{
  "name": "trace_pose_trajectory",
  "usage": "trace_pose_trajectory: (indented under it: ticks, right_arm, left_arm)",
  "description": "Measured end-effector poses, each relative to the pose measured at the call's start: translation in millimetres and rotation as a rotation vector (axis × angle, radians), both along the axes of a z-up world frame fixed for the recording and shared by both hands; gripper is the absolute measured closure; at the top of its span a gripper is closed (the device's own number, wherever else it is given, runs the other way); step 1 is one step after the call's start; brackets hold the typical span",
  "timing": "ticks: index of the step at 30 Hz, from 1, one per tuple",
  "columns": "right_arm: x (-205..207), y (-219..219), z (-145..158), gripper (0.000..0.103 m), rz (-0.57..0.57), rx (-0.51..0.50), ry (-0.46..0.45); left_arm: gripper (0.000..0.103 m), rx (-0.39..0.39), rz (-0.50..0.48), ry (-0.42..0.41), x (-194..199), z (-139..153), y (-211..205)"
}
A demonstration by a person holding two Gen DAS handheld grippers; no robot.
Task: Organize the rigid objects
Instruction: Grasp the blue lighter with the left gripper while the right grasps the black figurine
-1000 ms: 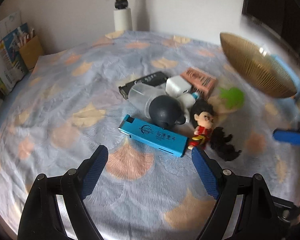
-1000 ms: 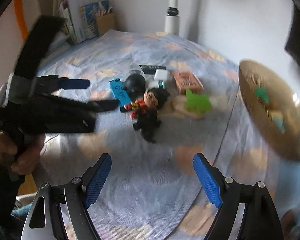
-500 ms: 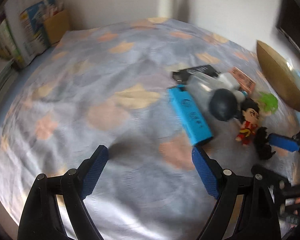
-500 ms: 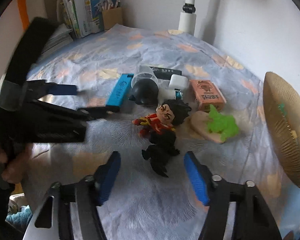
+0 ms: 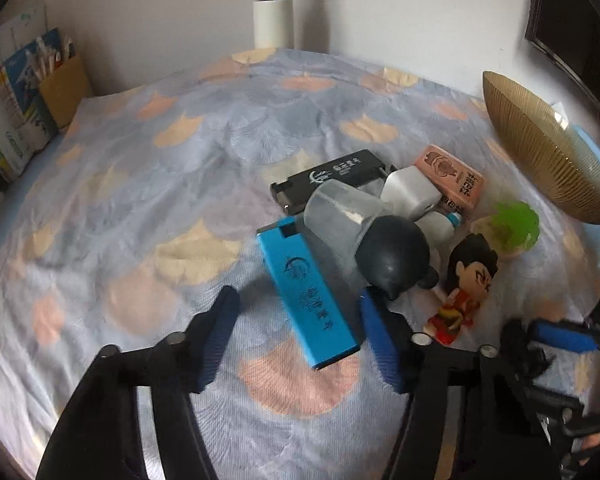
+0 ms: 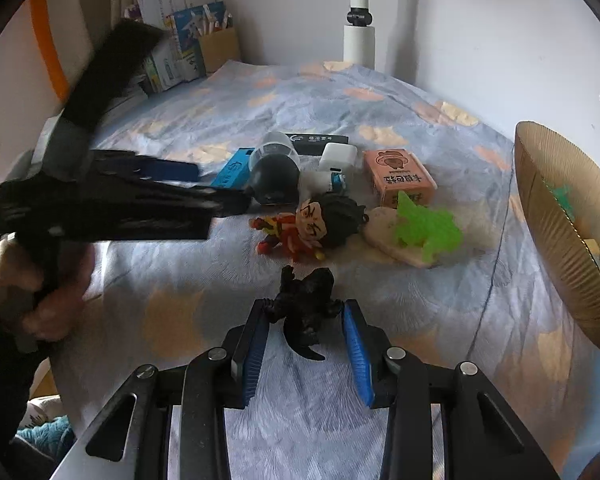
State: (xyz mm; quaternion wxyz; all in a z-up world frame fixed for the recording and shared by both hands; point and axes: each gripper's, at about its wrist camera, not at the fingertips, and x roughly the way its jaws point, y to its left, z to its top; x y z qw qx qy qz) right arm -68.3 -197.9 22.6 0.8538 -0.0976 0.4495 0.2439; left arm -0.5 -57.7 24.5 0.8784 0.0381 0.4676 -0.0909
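Left tongs [image 5: 296, 334]: closing, blue box [image 5: 307, 296] between pads, right pad near box edge, no contact seen | Right tongs [image 6: 304, 334]: closing, black figurine [image 6: 305, 308] between pads, left pad about touching | Beyond right tongs: red doll [image 6: 312, 226], gold bowl [image 6: 568, 232] far right | Surface: bedspread [image 5: 140, 208]

Home bedroom: patterned bedsheet [image 5: 148, 184], stacked books [image 6: 180, 40].

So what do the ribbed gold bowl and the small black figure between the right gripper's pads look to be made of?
Ribbed gold bowl: probably tinted glass or clear plastic, since it is glossy, fine-ridged and its contents show through the wall. Small black figure: likely moulded plastic or rubber, matte and lumpy; the right gripper is closing around it.
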Motion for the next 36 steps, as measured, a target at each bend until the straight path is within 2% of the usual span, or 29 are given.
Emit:
trace_pose_trajectory:
  ticks: [1, 3, 4, 10, 12, 16, 18, 19, 21, 22, 23, 27, 33, 34, 35, 36]
  right_arm:
    - [-3, -1, 1, 0.066, 0.013, 0.004, -0.002]
    - [-10, -2, 3, 0.066, 0.036, 0.010, -0.007]
    - [-14, -2, 3, 0.066, 0.048, 0.007, -0.011]
    - [-36, -3, 5, 0.066, 0.088, -0.011, -0.018]
    - [-45, -3, 7, 0.066, 0.115, -0.027, -0.027]
    - [-56, -1, 2, 0.066, 0.143, -0.080, -0.024]
    - [-56, -3, -4, 0.066, 0.129, -0.082, -0.005]
    - [-56, -4, -6, 0.064, 0.116, -0.079, 0.011]
    - [-57, -9, -7, 0.052, 0.085, -0.065, 0.024]
    - [-59, -13, -6, 0.042, 0.069, -0.057, 0.021]
    - [-63, -17, -5, 0.039, 0.047, -0.049, 0.006]
    - [-70, -26, -2, 0.039, 0.018, -0.011, 0.022]
    - [-58, -11, -3, 0.039, -0.011, -0.020, 0.036]
    - [-55, -7, -5, 0.039, -0.018, -0.023, 0.045]
    - [-55, -4, -6, 0.044, -0.025, -0.025, 0.039]
    - [-56, -1, -7, 0.052, -0.032, -0.037, 0.026]
  left_arm:
    - [0.055, -0.009, 0.002, -0.007, 0, 1, 1]
    - [0.079, -0.025, 0.018, -0.017, -1, 3, 6]
    - [0.082, -0.030, 0.034, -0.015, -3, 4, 9]
    - [0.082, -0.125, 0.193, -0.012, -28, 8, 42]
    - [0.082, -0.168, 0.221, -0.004, -37, 6, 51]
    - [0.080, -0.184, 0.234, 0.000, -44, 3, 53]
    - [0.066, -0.195, 0.216, 0.014, -45, 4, 50]
    - [0.065, -0.209, 0.197, 0.028, -43, 4, 46]
    - [0.065, -0.229, 0.167, 0.046, -44, 4, 40]
    - [0.065, -0.239, 0.147, 0.052, -44, 5, 36]
    - [0.065, -0.236, 0.136, 0.048, -46, 6, 33]
    - [0.062, -0.173, 0.163, 0.034, -42, 4, 30]
    - [0.061, -0.140, 0.202, 0.001, -37, 2, 30]
    - [0.064, -0.126, 0.202, -0.003, -36, 1, 28]
    - [0.076, -0.110, 0.191, -0.006, -36, 2, 26]
    - [0.080, -0.108, 0.179, -0.011, -37, 2, 25]
